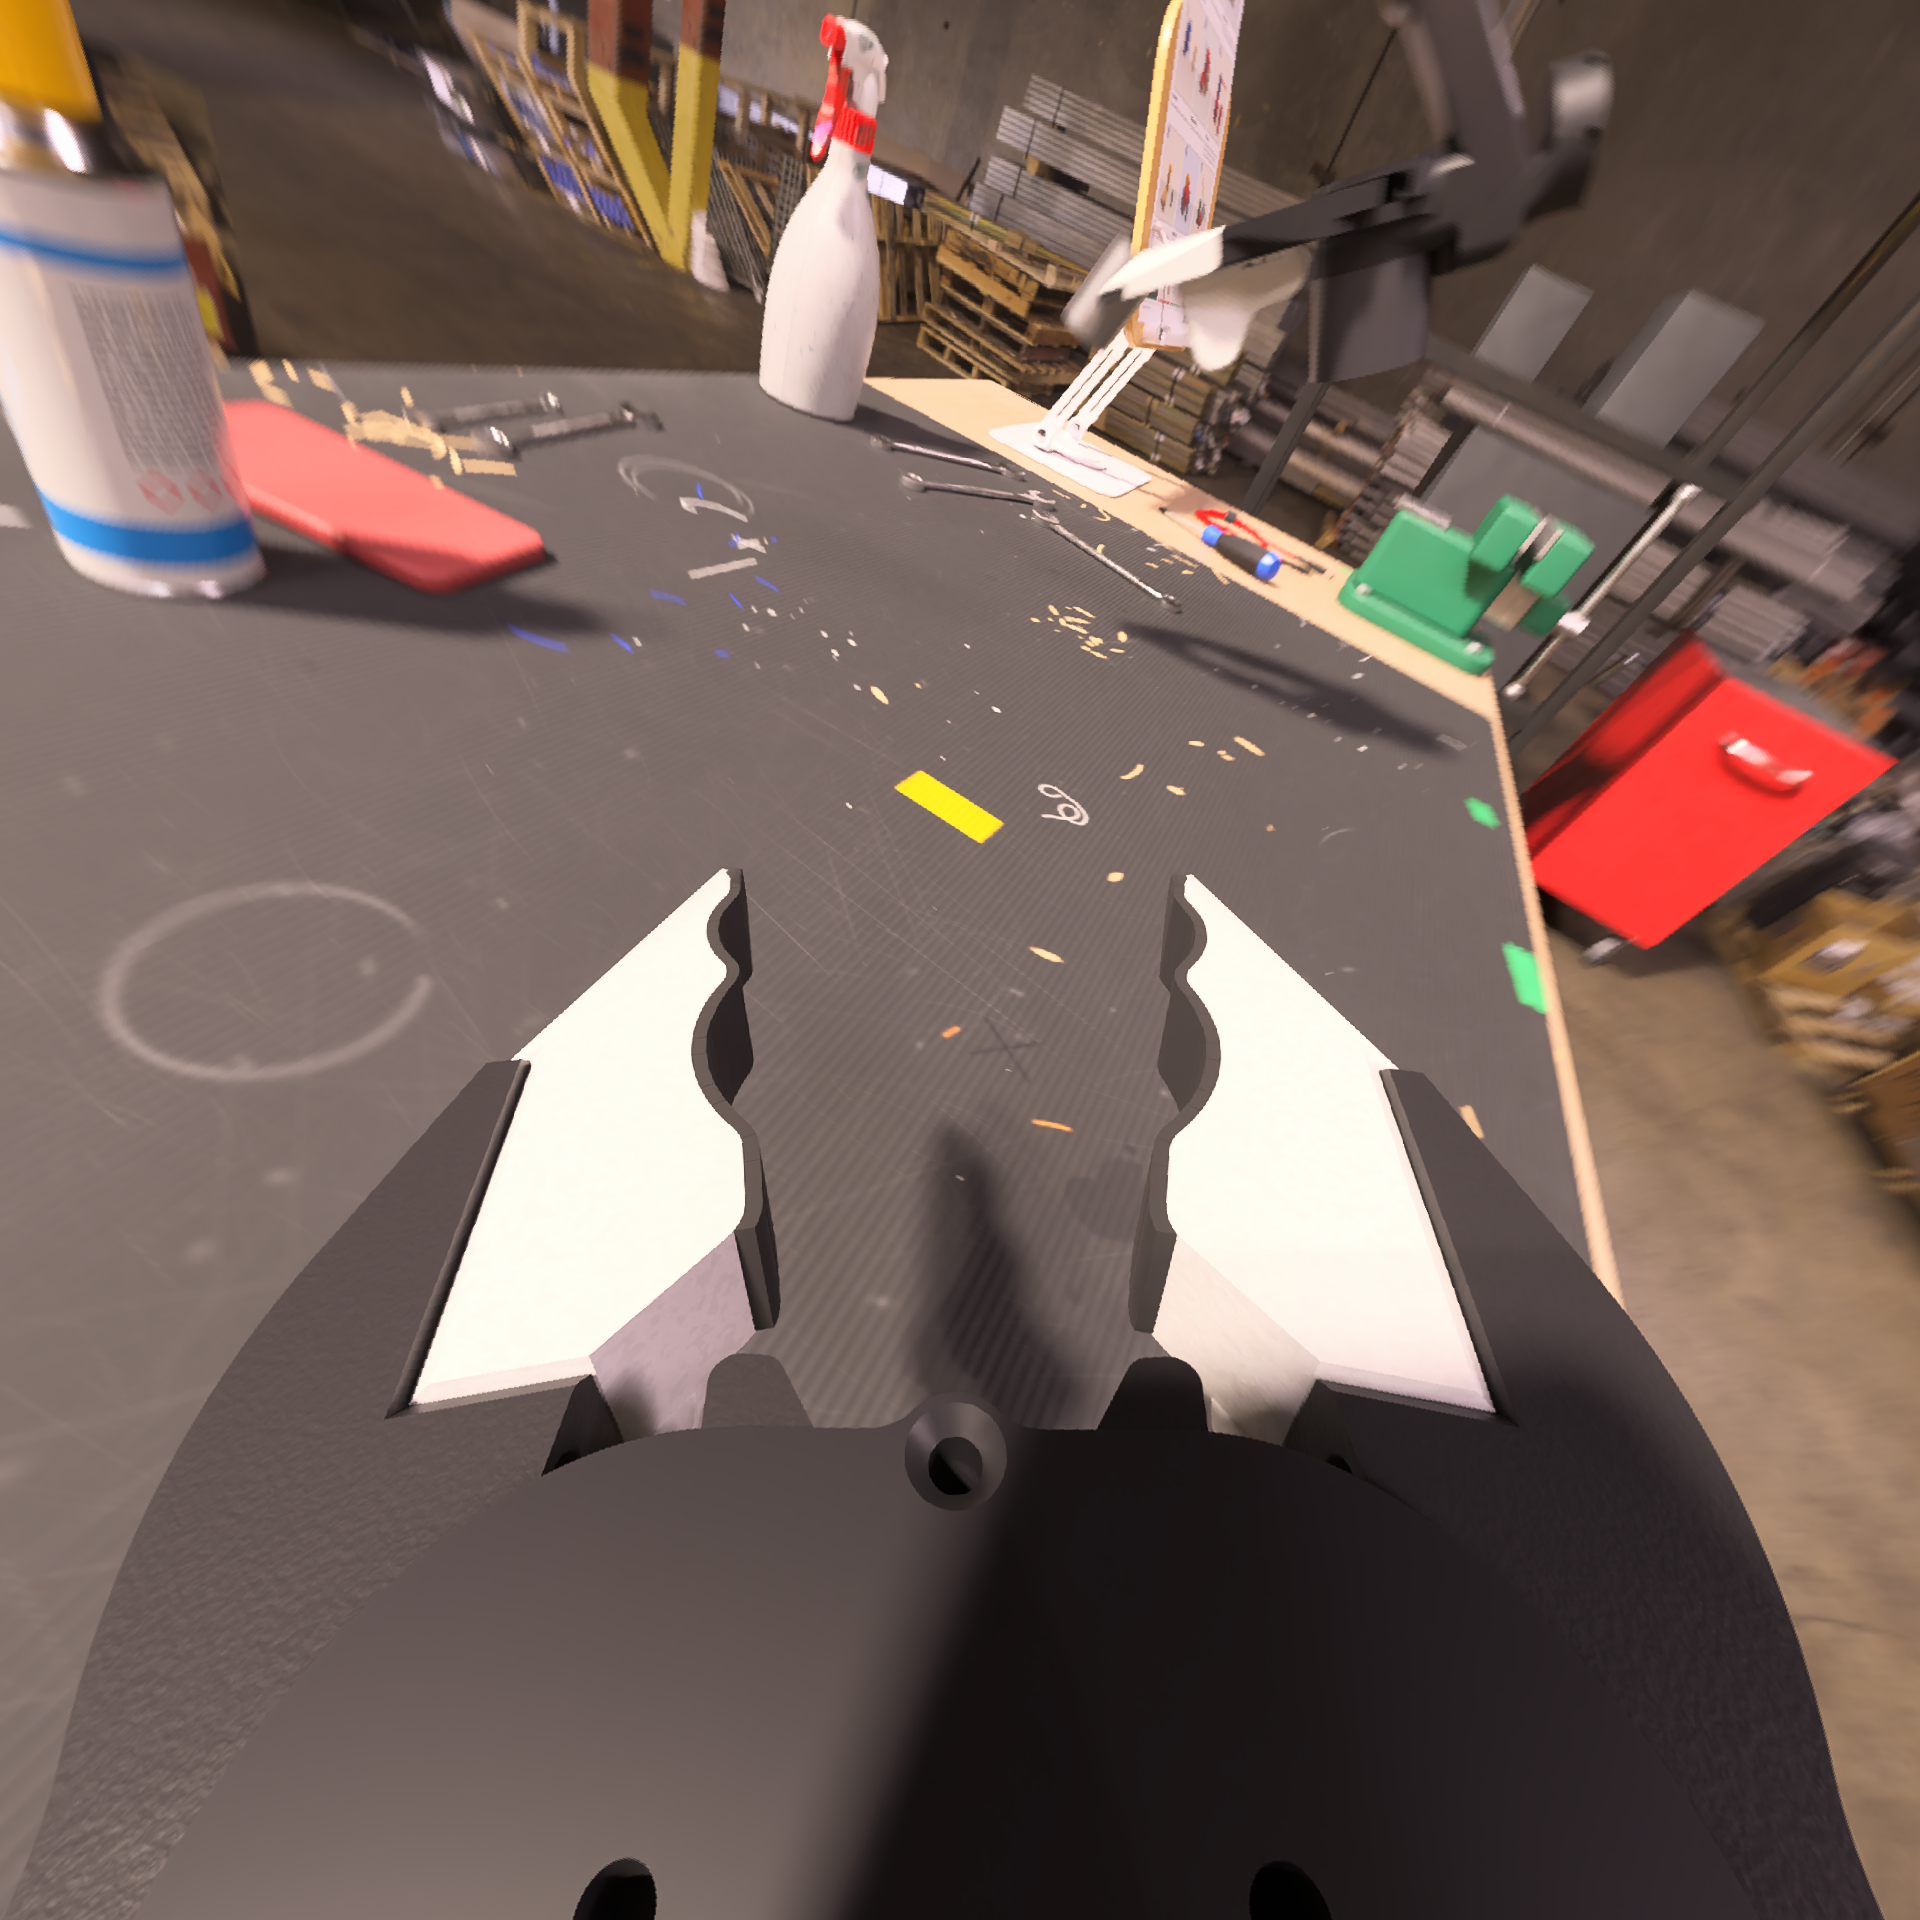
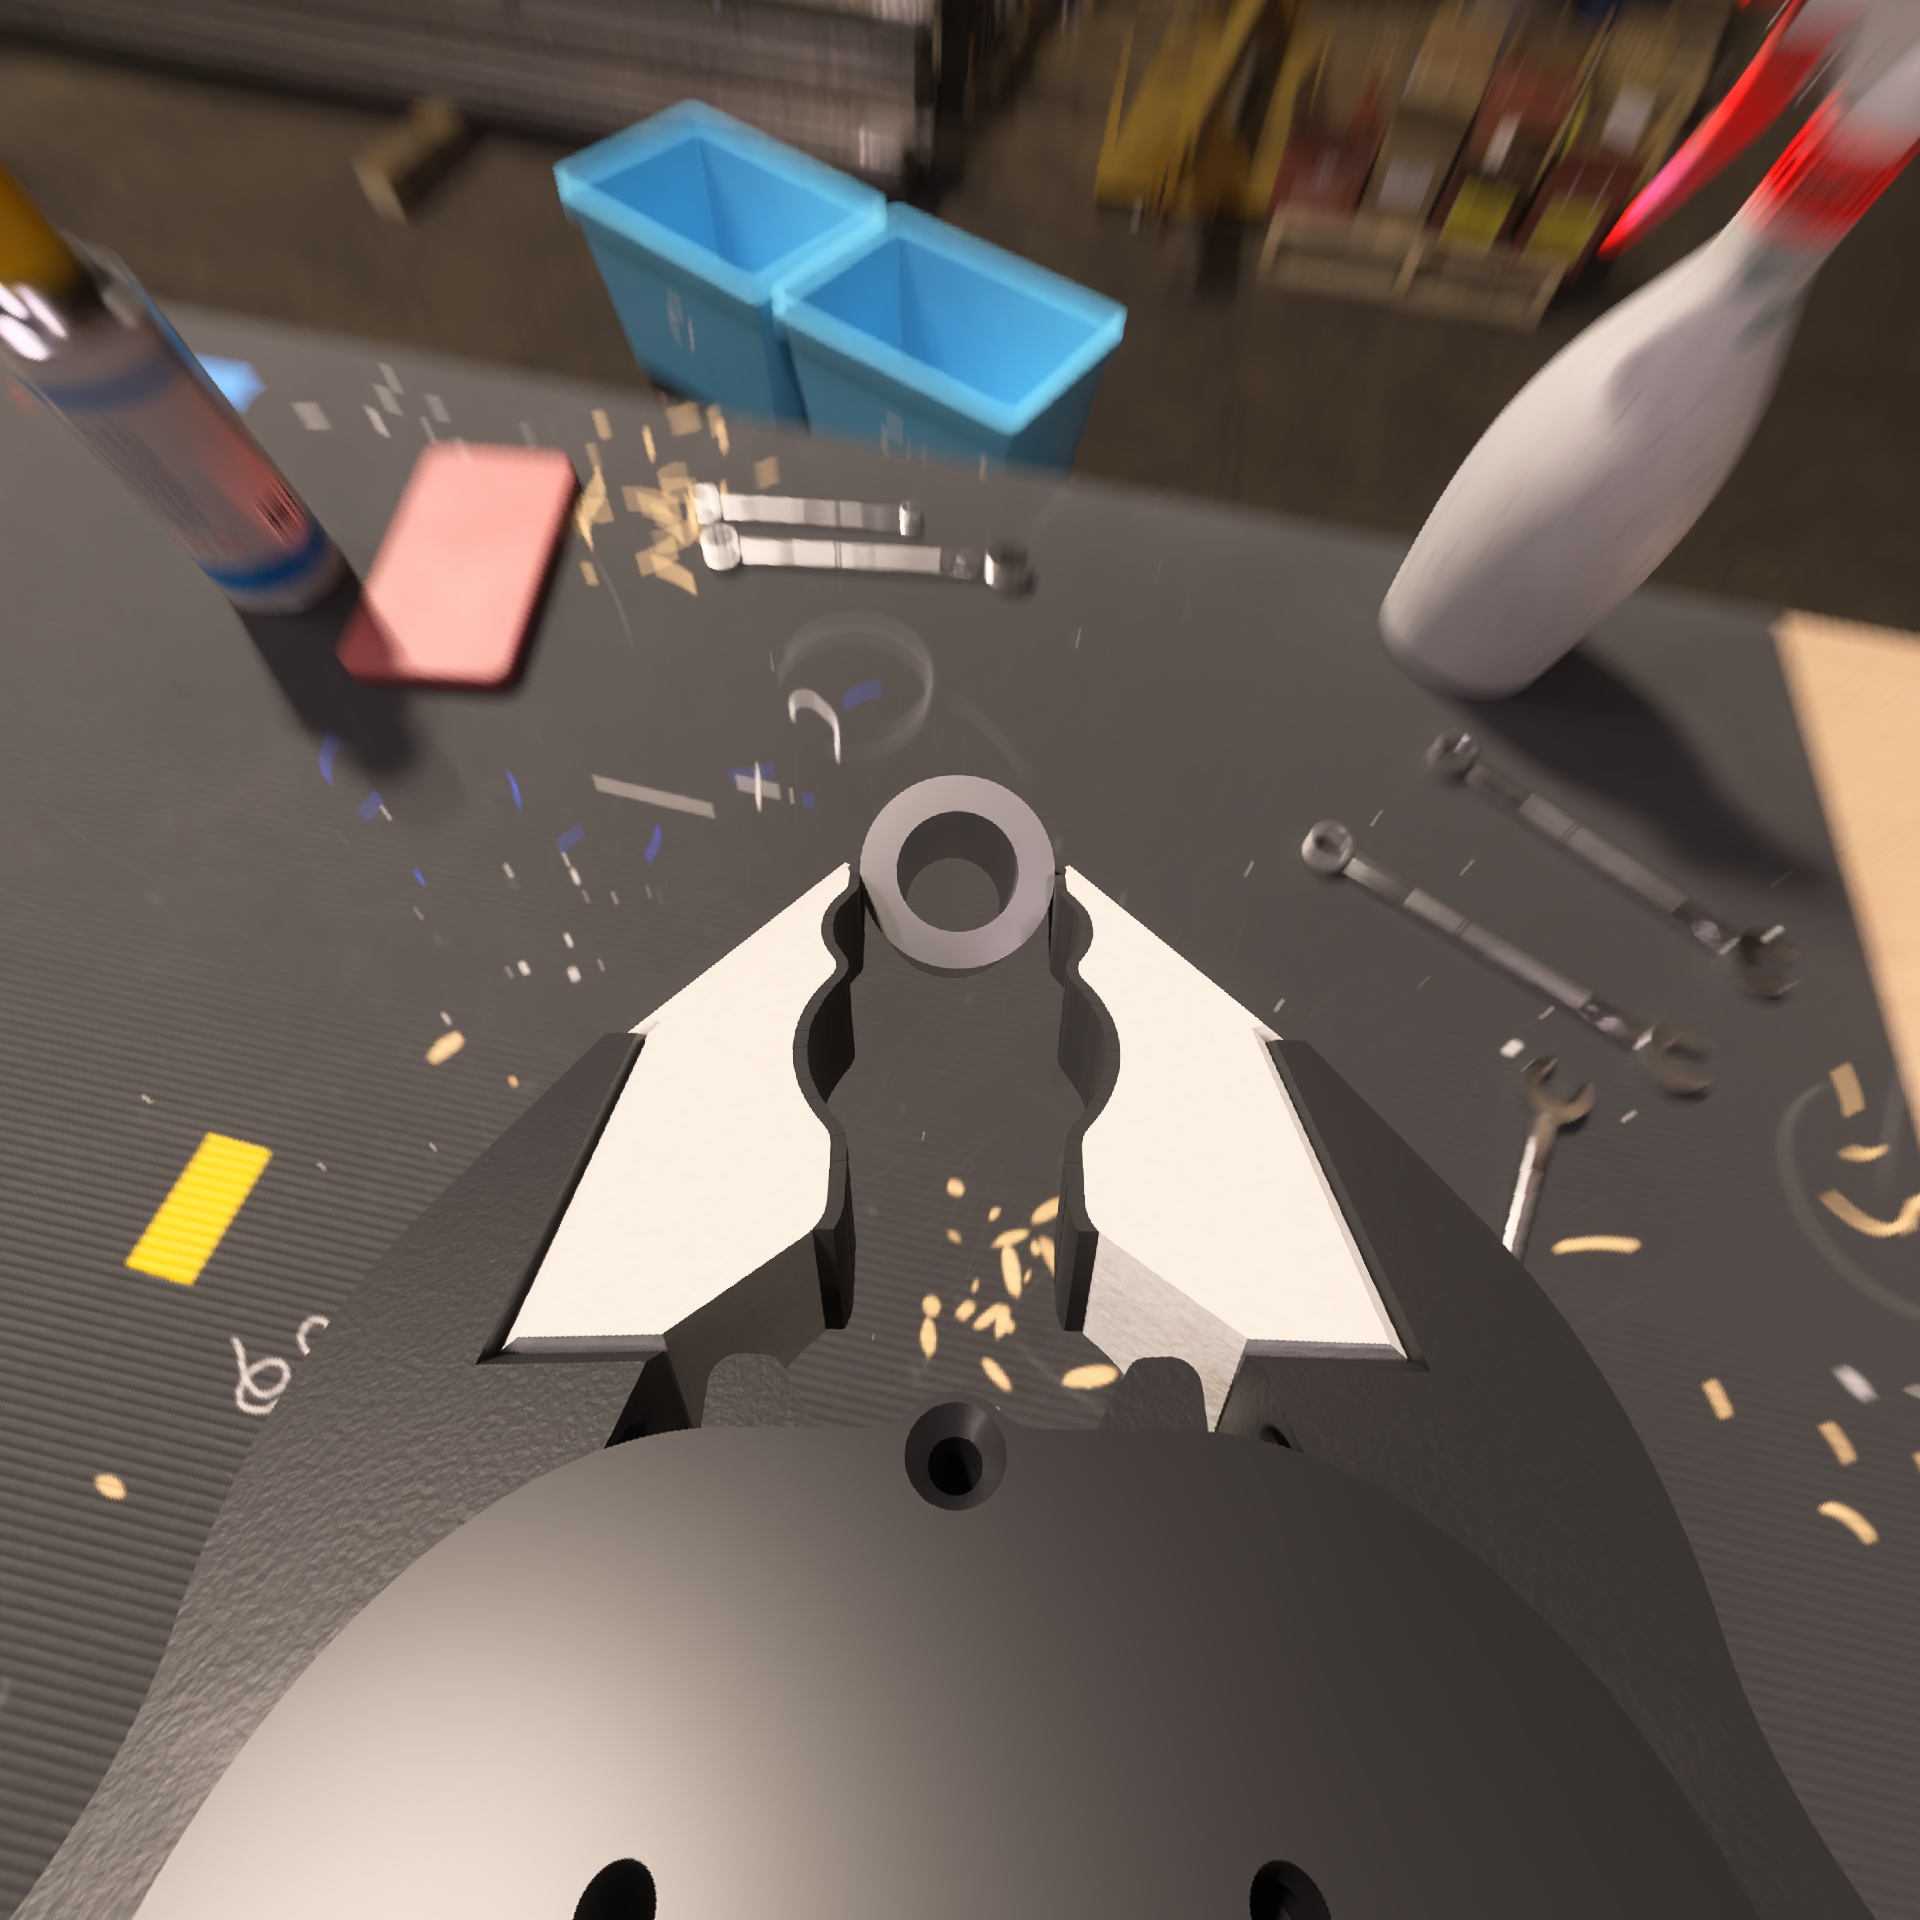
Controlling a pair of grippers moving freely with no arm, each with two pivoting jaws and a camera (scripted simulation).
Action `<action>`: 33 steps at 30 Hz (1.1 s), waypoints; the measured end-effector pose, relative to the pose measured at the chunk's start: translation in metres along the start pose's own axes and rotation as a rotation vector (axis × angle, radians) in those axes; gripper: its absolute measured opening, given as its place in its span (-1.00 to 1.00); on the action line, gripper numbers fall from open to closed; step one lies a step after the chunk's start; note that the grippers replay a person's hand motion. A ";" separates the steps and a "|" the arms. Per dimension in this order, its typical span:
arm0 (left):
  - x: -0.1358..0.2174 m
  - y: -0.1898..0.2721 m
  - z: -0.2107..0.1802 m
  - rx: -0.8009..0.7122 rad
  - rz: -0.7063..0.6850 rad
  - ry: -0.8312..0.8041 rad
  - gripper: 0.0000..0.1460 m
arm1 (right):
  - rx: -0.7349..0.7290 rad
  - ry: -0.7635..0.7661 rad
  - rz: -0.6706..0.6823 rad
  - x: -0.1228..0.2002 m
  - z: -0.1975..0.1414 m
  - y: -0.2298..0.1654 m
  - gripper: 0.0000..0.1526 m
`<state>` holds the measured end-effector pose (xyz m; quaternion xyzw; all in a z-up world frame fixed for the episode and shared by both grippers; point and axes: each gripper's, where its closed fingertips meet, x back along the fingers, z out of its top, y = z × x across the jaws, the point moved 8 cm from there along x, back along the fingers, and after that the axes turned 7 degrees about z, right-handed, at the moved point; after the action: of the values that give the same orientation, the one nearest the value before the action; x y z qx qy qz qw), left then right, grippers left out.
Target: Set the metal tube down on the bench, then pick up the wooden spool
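My right gripper (image 2: 957,873) is shut on a short grey metal tube (image 2: 957,951), pinched at the fingertips with its open end facing the camera, well above the dark bench mat (image 2: 416,1039). In the left wrist view the right gripper (image 1: 1164,296) hangs in the air at the upper right, blurred. My left gripper (image 1: 956,881) is open and empty, low over the mat (image 1: 520,831). No wooden spool shows clearly; a blurred tan object (image 2: 410,156) lies beyond the far edge of the bench.
A spray can (image 1: 114,395), a red pad (image 1: 384,499) and a white spray bottle (image 1: 821,281) stand at the back. Wrenches (image 2: 831,540) (image 2: 1507,935) lie on the mat. Blue bins (image 2: 831,291), a green vise (image 1: 1455,582) and a red toolbox (image 1: 1704,790) border the bench.
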<state>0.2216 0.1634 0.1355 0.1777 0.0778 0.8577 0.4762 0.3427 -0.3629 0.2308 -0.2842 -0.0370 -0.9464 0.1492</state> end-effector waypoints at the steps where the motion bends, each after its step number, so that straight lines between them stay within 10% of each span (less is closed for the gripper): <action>1: 0.001 0.002 0.003 -0.057 0.015 0.014 0.08 | -0.019 -0.074 0.009 -0.018 -0.009 0.002 -0.54; 8: -0.001 0.011 0.000 -0.268 0.123 0.052 0.02 | -0.010 -0.359 0.074 -0.122 -0.060 -0.010 -0.54; 19: -0.010 0.013 -0.010 -0.300 0.176 0.015 0.10 | 0.022 -0.356 0.051 -0.150 -0.068 -0.010 -0.54; 28: -0.003 0.013 -0.006 -0.324 0.207 0.037 0.10 | 0.124 0.219 0.037 0.000 0.021 -0.044 -0.36; 33: 0.006 0.007 0.004 -0.215 0.182 0.004 0.16 | 0.087 0.412 0.135 0.027 -0.024 -0.098 -0.36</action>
<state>0.2145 0.1640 0.1423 0.1305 -0.0300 0.9011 0.4125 0.2796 -0.2806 0.2271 -0.0802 -0.0273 -0.9698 0.2288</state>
